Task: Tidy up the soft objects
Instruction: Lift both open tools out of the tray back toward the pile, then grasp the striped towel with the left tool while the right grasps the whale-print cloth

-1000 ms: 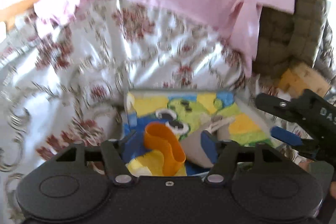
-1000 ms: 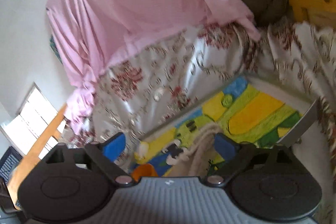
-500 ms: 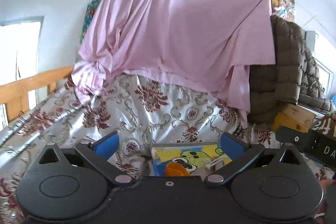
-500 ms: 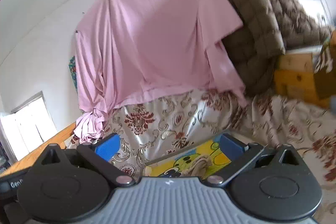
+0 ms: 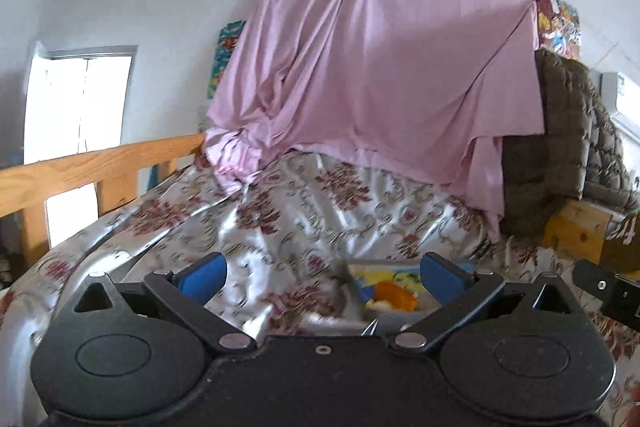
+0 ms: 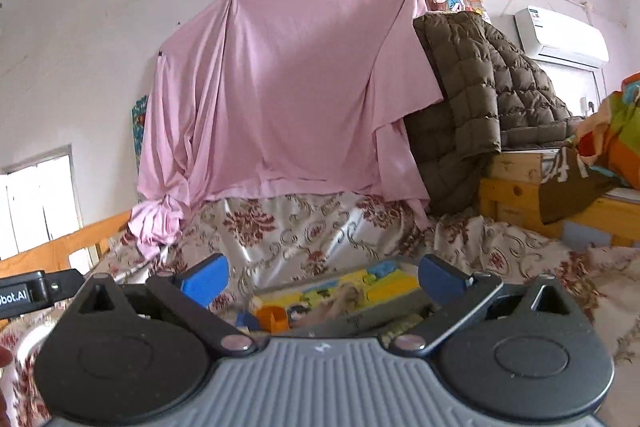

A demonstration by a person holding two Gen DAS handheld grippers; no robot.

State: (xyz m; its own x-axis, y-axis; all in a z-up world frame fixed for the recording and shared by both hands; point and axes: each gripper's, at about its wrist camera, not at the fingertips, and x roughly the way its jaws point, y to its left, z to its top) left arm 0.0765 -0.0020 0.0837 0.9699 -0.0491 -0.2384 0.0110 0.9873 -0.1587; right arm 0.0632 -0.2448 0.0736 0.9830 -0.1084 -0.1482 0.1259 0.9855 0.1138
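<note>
A bed covered with a shiny floral bedspread (image 5: 304,223) fills the middle of both wrist views. A shallow tray with a bright cartoon print (image 6: 360,287) lies on the bedspread and serves as the landmark here. Inside the tray, toward its near-left end, sits an orange soft object (image 6: 272,317); beside it, toward the tray's middle, lies a pale beige rope-like bundle (image 6: 340,299), blurred and hard to make out. In the left wrist view the same tray (image 5: 360,269) is partly hidden behind a blue finger pad, with the orange object (image 5: 394,295) showing inside it.

The left hand-held gripper (image 5: 322,275) is released, its blue fingers spread wide and holding nothing, raised above the bed just left of the tray. The right hand-held gripper (image 6: 322,273) is likewise released and empty, its fingers spread to either side of the tray from the camera's line of sight, raised above it.

Behind the tray, a pink sheet (image 6: 288,99) hangs on the wall down to the bedspread. To the right of the sheet, a brown quilted blanket (image 6: 480,87) drapes over a wooden frame (image 6: 516,183).
</note>
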